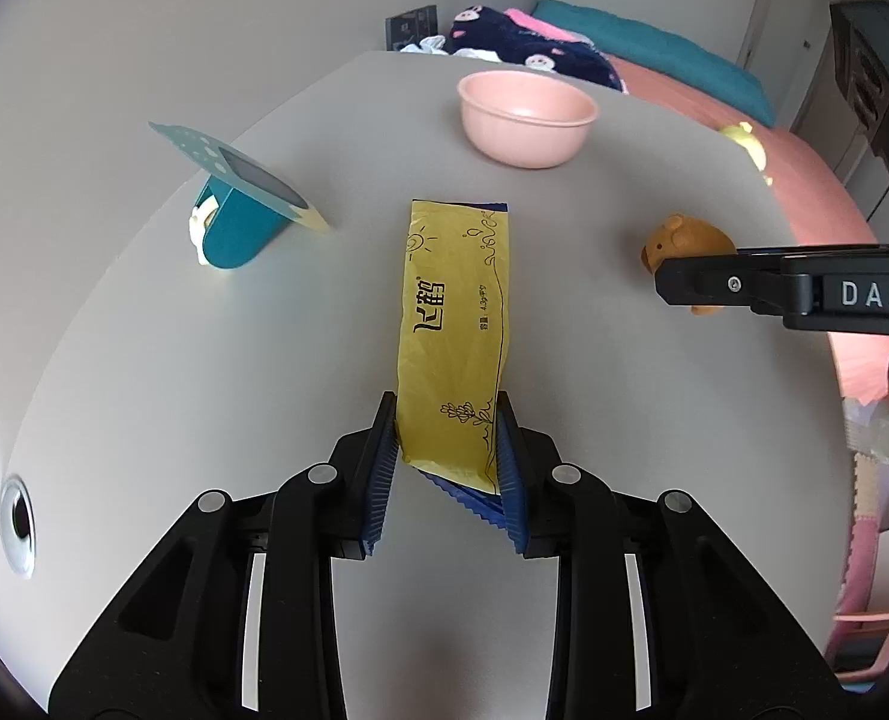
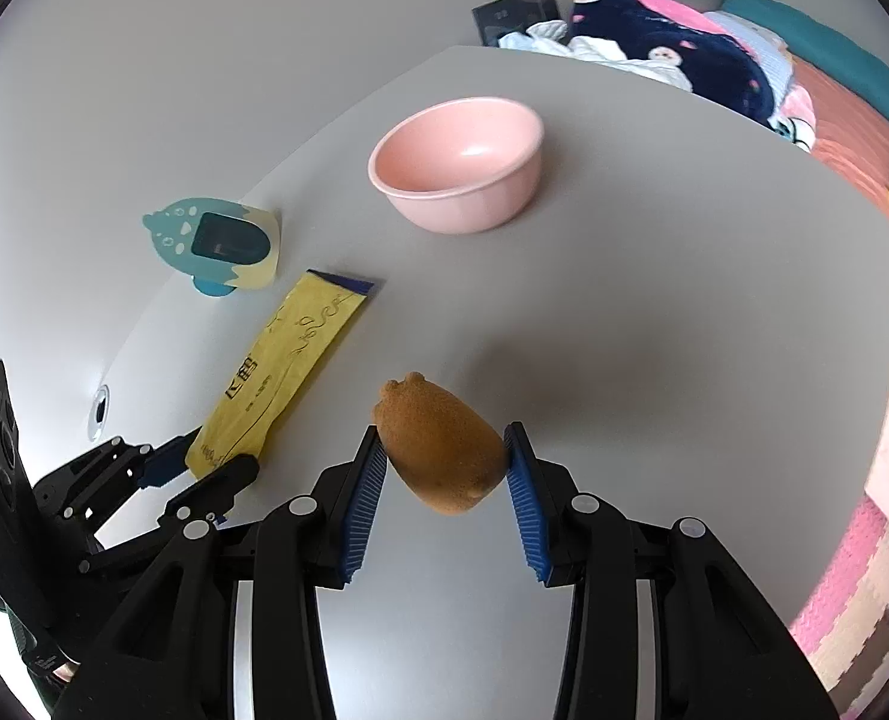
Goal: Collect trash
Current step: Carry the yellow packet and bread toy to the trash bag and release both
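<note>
A yellow wrapper [image 1: 453, 324] with blue crimped ends lies lengthwise on the grey table [image 1: 144, 390]. My left gripper [image 1: 447, 414] has its blue pads against both sides of the wrapper's near end. It also shows in the right wrist view [image 2: 276, 372], with the left gripper [image 2: 204, 462] on its near end. My right gripper [image 2: 441, 441] is closed around a brown bear-shaped toy [image 2: 441, 444], pads touching both sides. The toy [image 1: 687, 246] shows in the left wrist view behind the right gripper's finger [image 1: 720, 285]. A pink bowl [image 2: 459, 162] stands empty further back.
A teal and cream card-backed package [image 1: 234, 204] stands at the table's left; it also shows in the right wrist view [image 2: 216, 243]. A round cable hole [image 1: 18, 519] is at the near left. A bed with pink cover [image 1: 804, 180] and dark clothes [image 2: 672, 54] lies beyond the table.
</note>
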### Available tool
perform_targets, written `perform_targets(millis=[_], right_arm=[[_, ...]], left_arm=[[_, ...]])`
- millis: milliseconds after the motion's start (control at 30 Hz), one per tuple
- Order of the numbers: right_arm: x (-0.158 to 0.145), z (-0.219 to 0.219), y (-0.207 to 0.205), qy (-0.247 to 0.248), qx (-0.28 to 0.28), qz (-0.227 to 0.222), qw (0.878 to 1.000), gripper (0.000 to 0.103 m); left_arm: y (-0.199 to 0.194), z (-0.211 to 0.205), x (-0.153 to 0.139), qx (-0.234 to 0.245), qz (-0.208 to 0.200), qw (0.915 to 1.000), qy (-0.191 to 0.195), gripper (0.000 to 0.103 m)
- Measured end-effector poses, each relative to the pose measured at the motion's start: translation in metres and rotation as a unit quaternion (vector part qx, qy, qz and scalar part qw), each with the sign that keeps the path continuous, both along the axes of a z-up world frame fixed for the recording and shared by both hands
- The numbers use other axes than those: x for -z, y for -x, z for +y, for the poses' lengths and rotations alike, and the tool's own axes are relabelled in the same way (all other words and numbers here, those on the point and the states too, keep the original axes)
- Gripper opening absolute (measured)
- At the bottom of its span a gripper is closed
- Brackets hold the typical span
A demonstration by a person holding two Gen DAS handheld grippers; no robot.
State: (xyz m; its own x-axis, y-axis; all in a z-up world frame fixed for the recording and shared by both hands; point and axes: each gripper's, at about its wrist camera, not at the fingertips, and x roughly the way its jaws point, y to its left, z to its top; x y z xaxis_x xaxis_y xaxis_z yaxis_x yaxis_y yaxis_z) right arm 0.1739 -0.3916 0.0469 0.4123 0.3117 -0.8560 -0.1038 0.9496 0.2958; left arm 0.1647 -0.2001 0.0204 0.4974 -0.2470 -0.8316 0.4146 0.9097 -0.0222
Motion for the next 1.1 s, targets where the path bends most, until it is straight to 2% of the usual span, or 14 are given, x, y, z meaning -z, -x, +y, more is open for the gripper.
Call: perform_targets(millis=[200,400,700,1100], right_arm=[[-0.011,-0.021,0.027,-0.011,0.015,-0.008,1.000,0.042],[-0.025,-0.049,0.053,-0.019,0.029,-0.024,0.999,0.042],[-0.036,-0.112,0.088,-0.030,0.070,-0.037,0.996,0.042],[-0.038,-0.200,0.140,-0.028,0.138,-0.049,0.989,0.042]], left_arm=[[0.024,-0.013,-0.012,0.012,-0.004,0.9998,0.012,0.030],[0.042,-0.043,-0.023,0.038,-0.008,0.9991,0.017,0.030],[0.070,-0.108,-0.034,0.091,-0.014,0.9957,0.012,0.030],[0.108,-0.204,-0.034,0.176,-0.002,0.9843,0.010,0.030]])
